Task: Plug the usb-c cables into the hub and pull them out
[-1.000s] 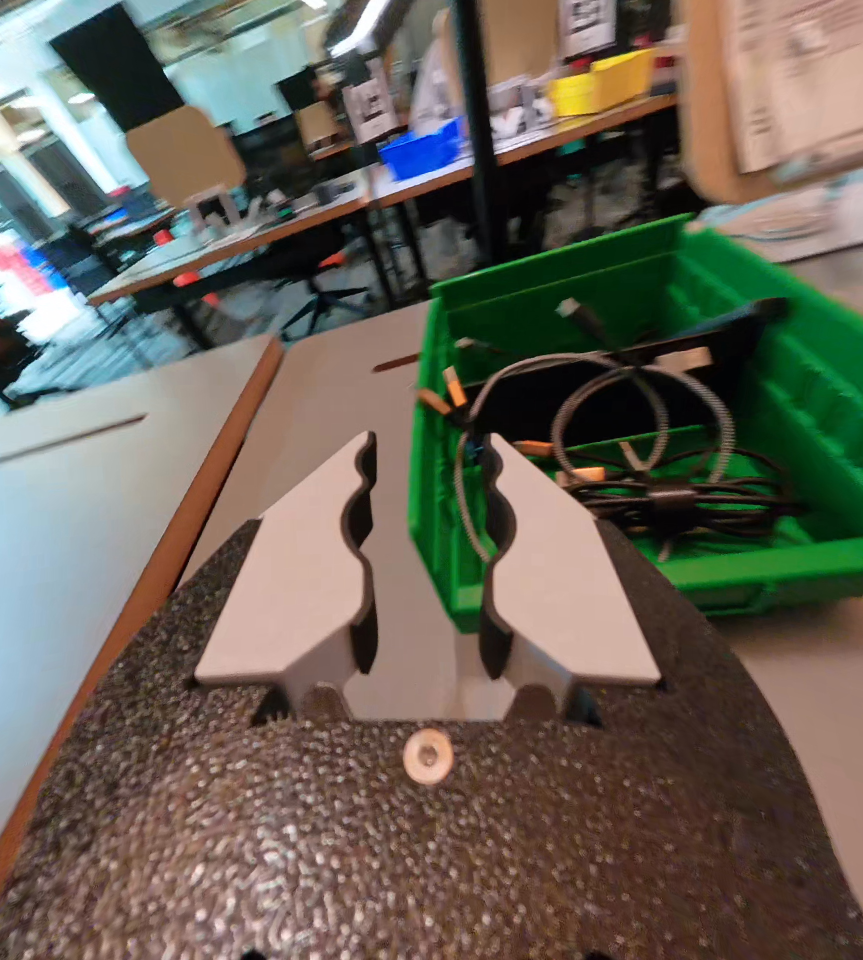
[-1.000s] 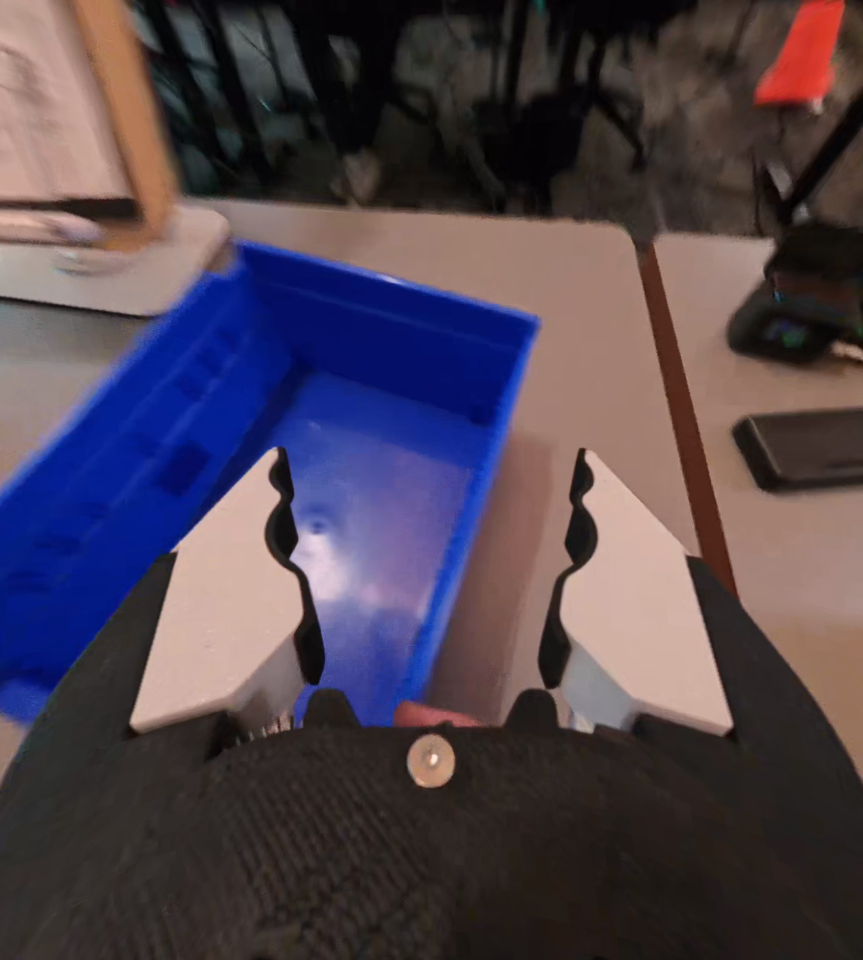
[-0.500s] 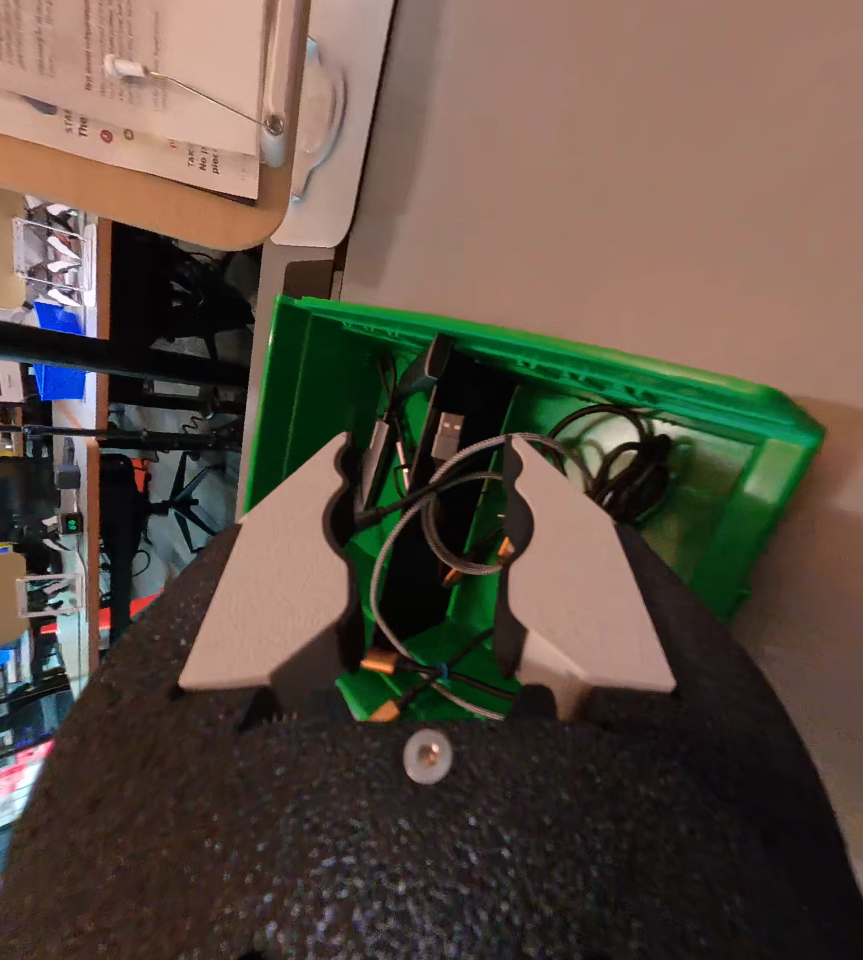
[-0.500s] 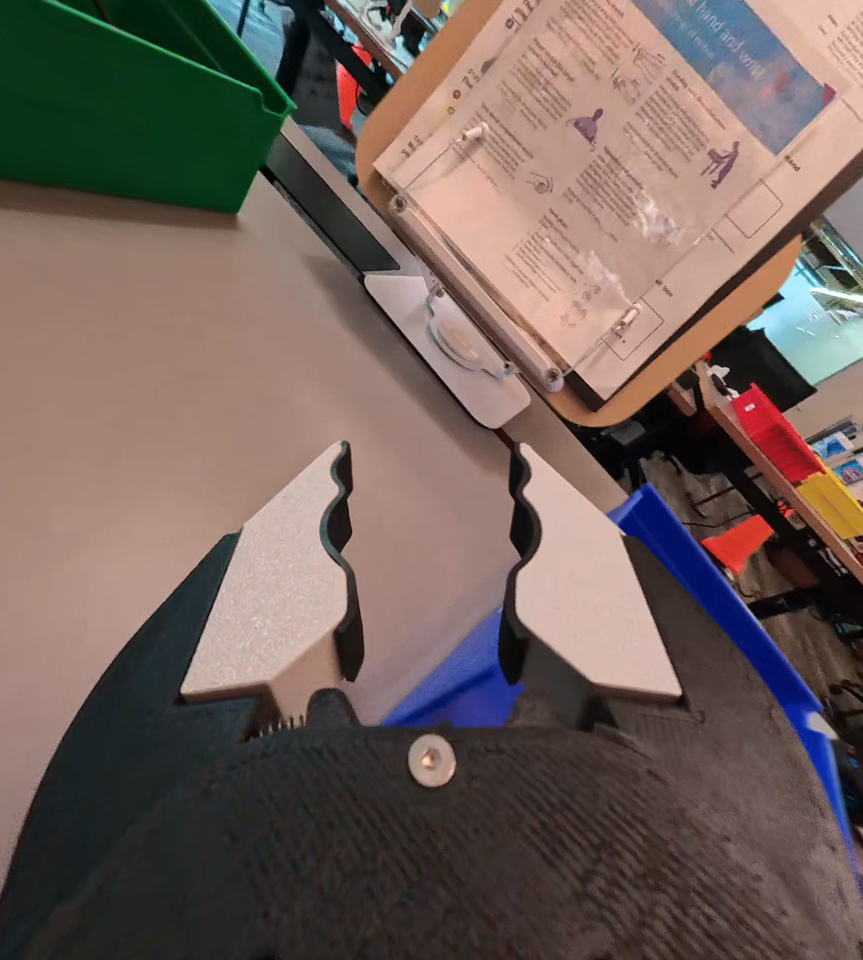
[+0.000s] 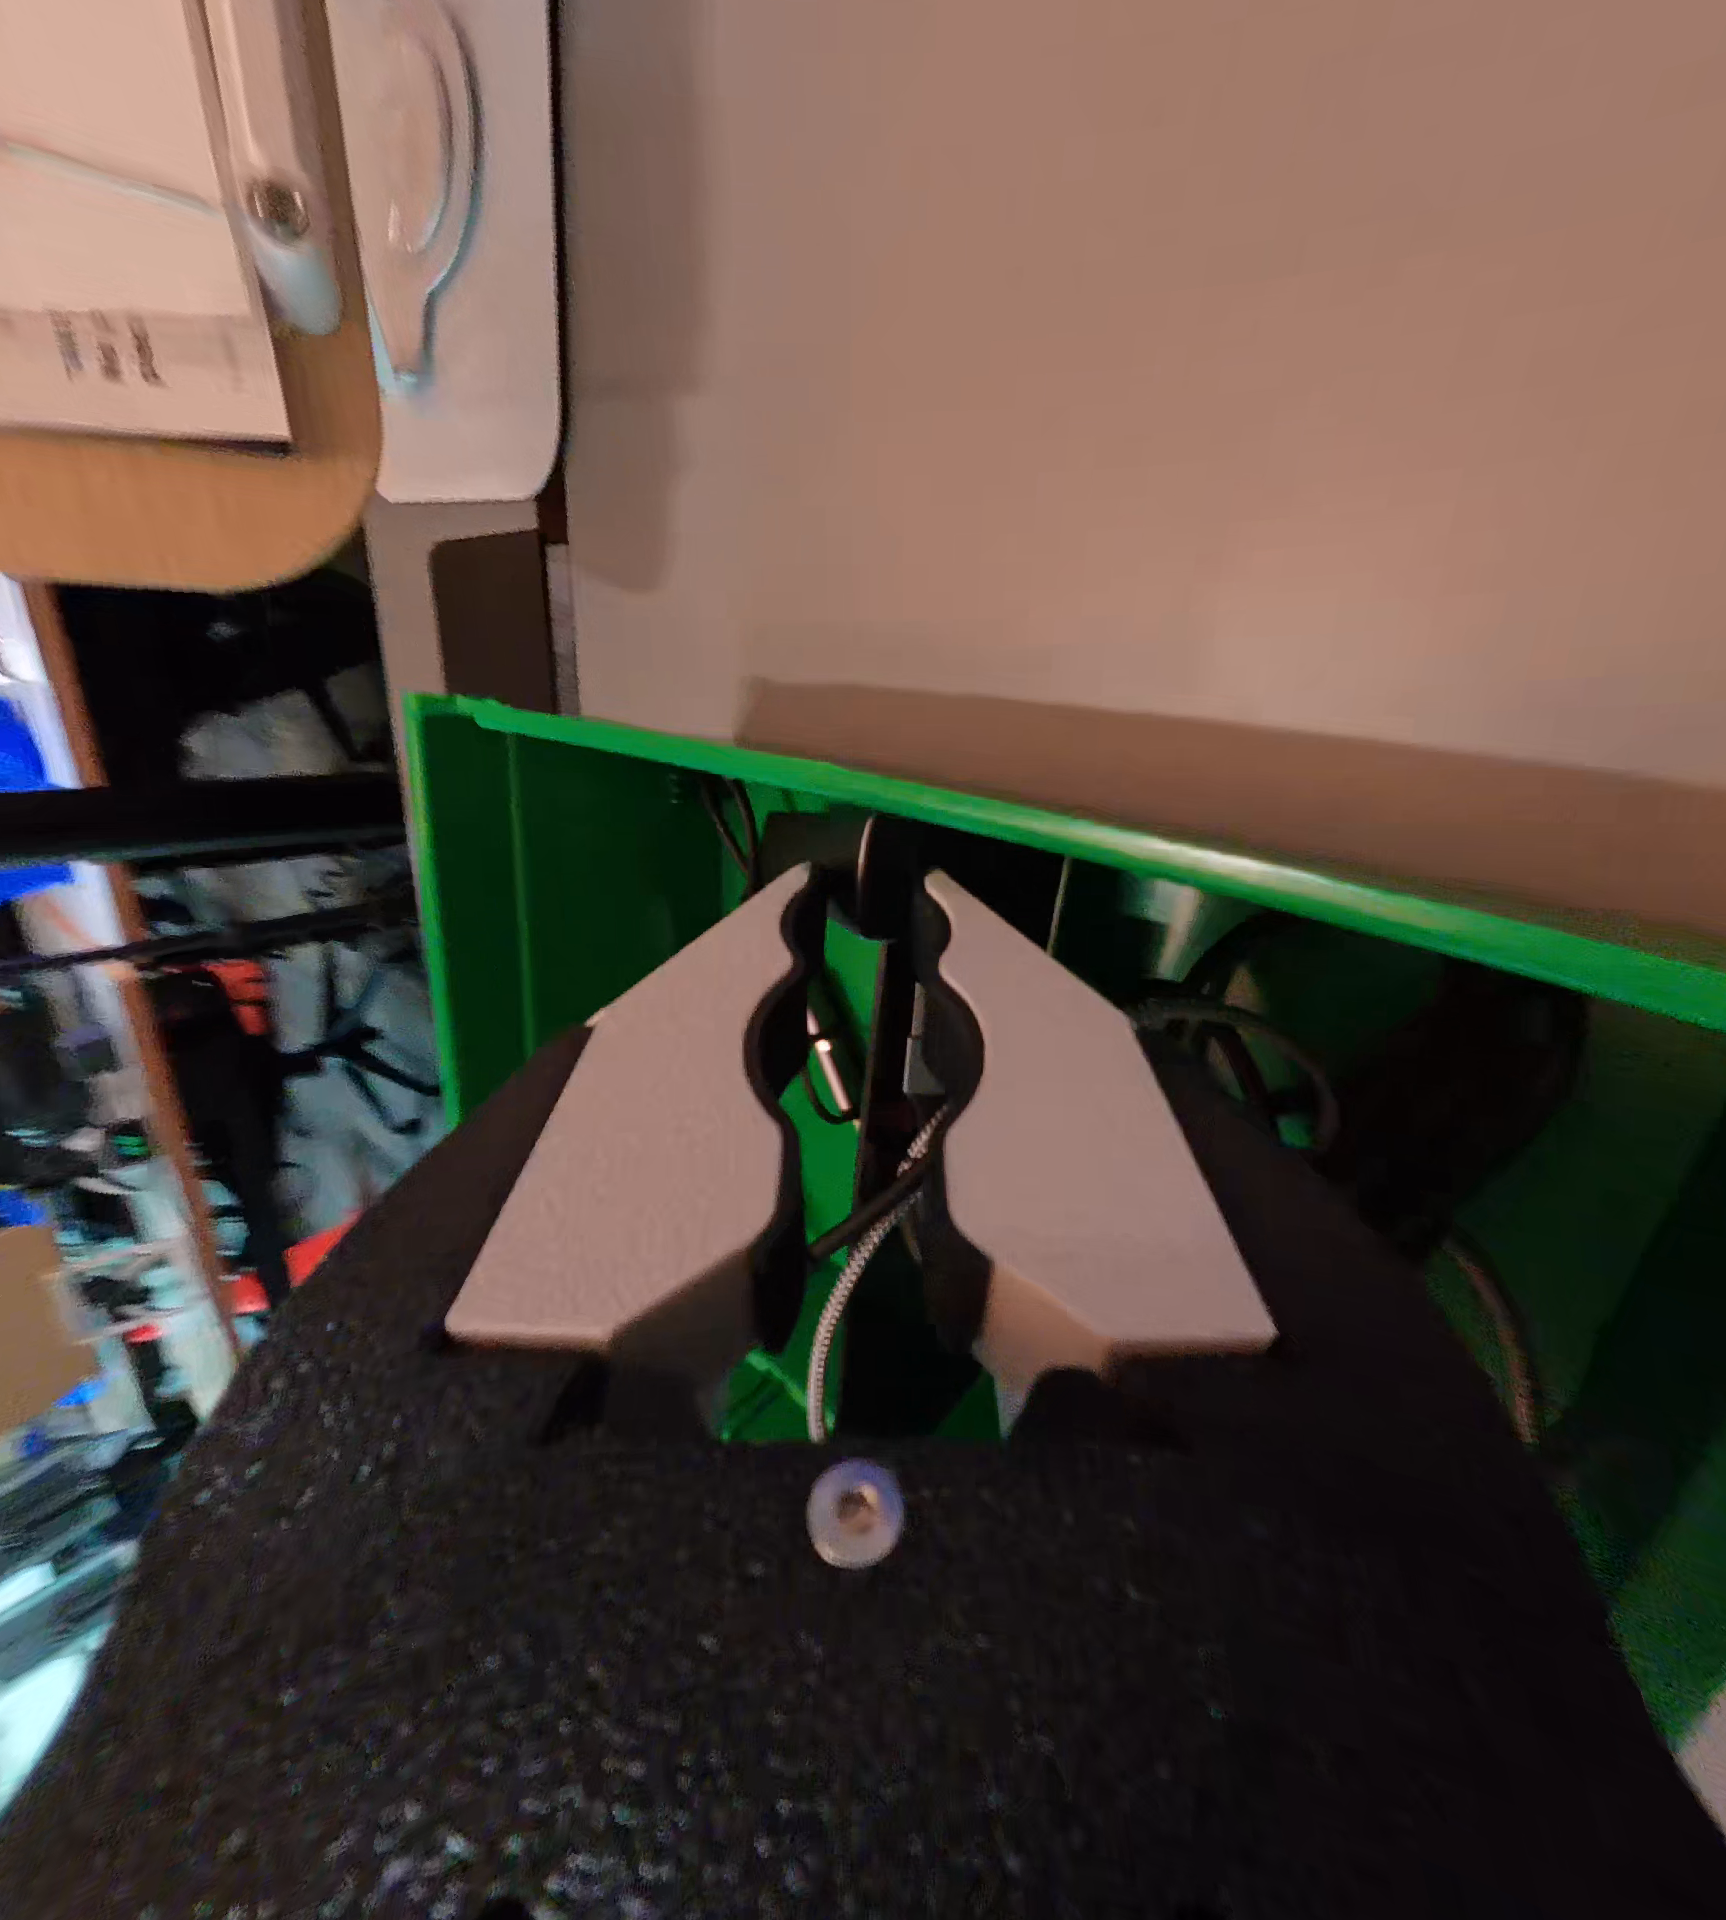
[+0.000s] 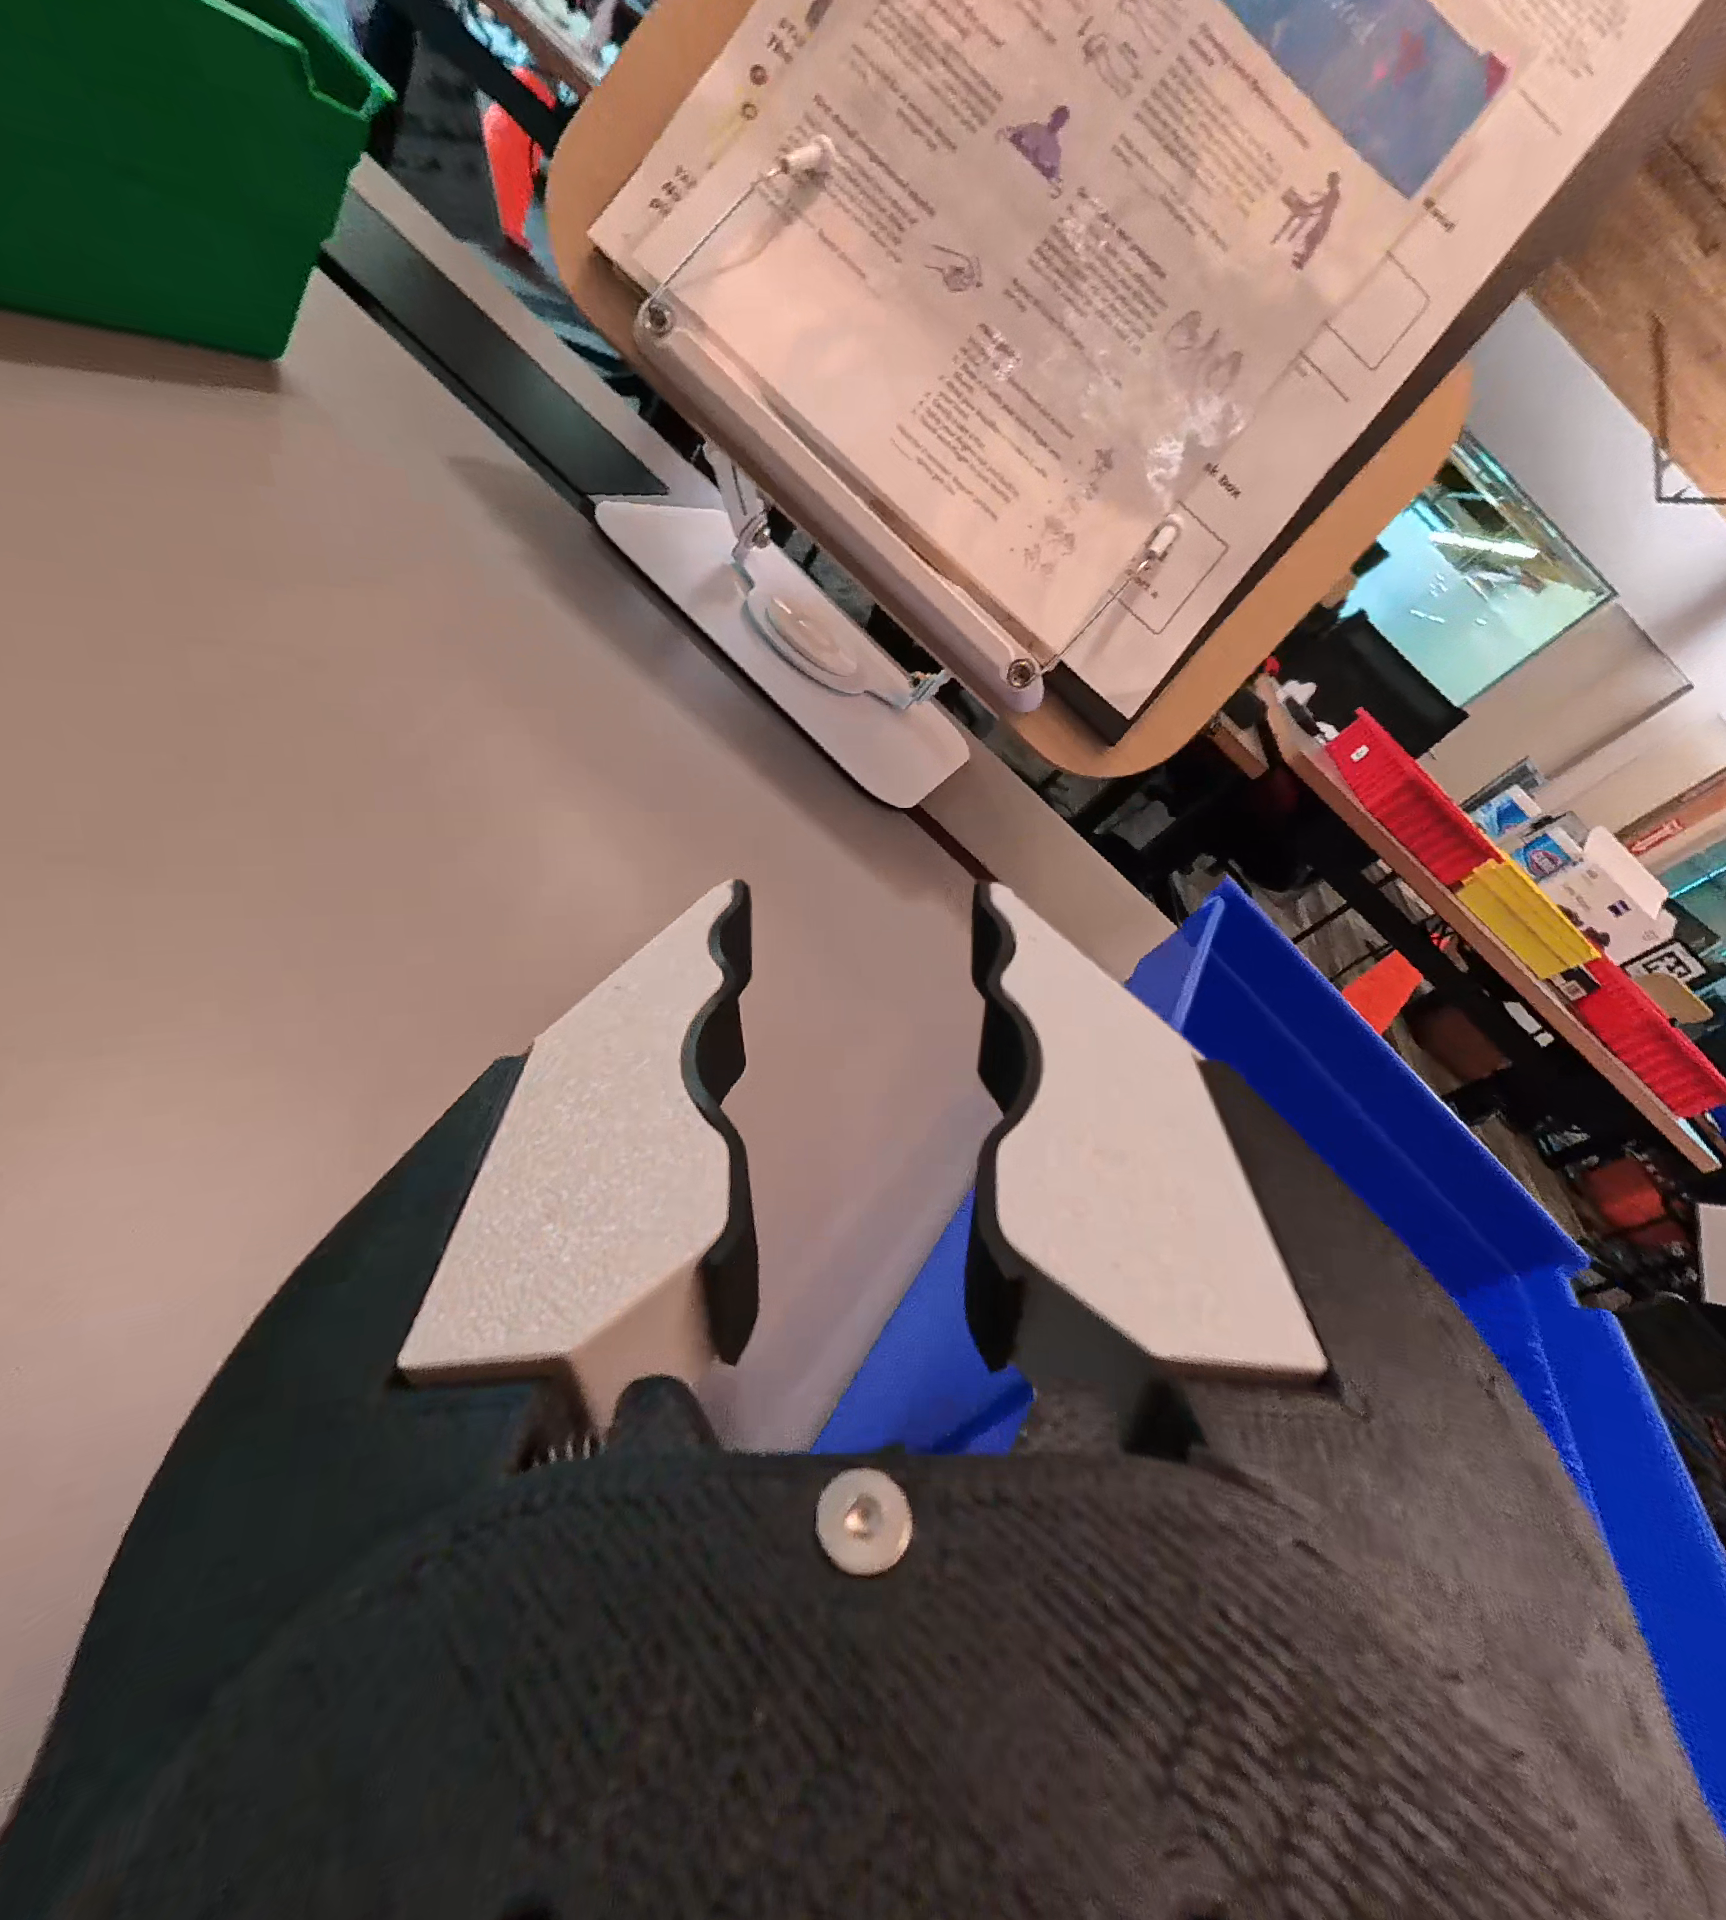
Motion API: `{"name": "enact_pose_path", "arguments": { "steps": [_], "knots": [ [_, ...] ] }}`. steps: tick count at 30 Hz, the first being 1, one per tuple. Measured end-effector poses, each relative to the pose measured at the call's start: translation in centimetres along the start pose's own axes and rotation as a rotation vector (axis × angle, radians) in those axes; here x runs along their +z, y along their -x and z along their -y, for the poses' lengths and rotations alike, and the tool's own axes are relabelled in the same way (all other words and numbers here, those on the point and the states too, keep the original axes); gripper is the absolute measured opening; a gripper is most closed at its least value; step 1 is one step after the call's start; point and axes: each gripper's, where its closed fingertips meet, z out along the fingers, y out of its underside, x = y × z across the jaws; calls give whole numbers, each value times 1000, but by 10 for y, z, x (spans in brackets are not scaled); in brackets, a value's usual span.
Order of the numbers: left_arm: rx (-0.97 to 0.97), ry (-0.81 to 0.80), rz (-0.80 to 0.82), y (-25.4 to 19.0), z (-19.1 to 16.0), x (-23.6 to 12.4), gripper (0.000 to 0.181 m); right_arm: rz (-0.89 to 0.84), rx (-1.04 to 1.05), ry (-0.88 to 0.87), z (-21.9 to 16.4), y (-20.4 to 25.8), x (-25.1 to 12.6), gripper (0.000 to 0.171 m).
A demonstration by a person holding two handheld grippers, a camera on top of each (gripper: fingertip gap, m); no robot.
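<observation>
The left tool (image 5: 871,894) reaches into one green plastic bin (image 5: 568,904) on the matte beige desk (image 5: 1202,343), its two grey wavy-edged fingers (image 5: 651,1132) drawn narrow around a black hub (image 5: 880,966); whether they pinch it I cannot tell. One braided silver cable (image 5: 833,1320) and several thin black cables (image 5: 1243,1049) lie inside. The right tool (image 6: 859,914) gapes partway, empty, above one blue plastic bin (image 6: 1358,1132). One clipboard stand with printed sheets (image 6: 1025,312) rises behind.
</observation>
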Motion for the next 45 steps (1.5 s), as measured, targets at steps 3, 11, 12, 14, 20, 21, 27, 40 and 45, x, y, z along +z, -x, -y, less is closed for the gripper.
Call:
{"name": "enact_pose_path", "arguments": {
  "steps": [3, 11, 12, 14, 20, 21, 27, 40, 45],
  "knots": [
    [136, 31, 175, 8, -2, -9, 8, -16, 29, -83, 15, -3, -7, 50],
    [39, -76, 473, 50, 8, -94, 7, 182, 124, -244, 67, 47, -18, 60],
    [-58, -139, 477, 58, 10, -106, 8, 240, 176, -262, 73, 57, -18, 62],
    [-247, -273, 481, 75, 14, -131, 8, 336, 272, -313, 85, 73, -22, 63],
    [-471, -649, 546, 98, 49, -201, 8, 587, 595, -472, 118, 90, -38, 68],
    [-371, -662, 567, 90, 65, -210, 7, 628, 678, -511, 125, 87, -42, 70],
    [257, -494, 852, 17, 167, -225, 8, 971, 1106, -635, 154, 78, -61, 78],
    [111, -892, 699, -86, 234, -185, 6, 1405, 1270, -841, 167, 72, -111, 47],
    [13, -892, 681, -87, 223, -165, 7, 1355, 1279, -771, 163, 80, -97, 30]
  ]
}}
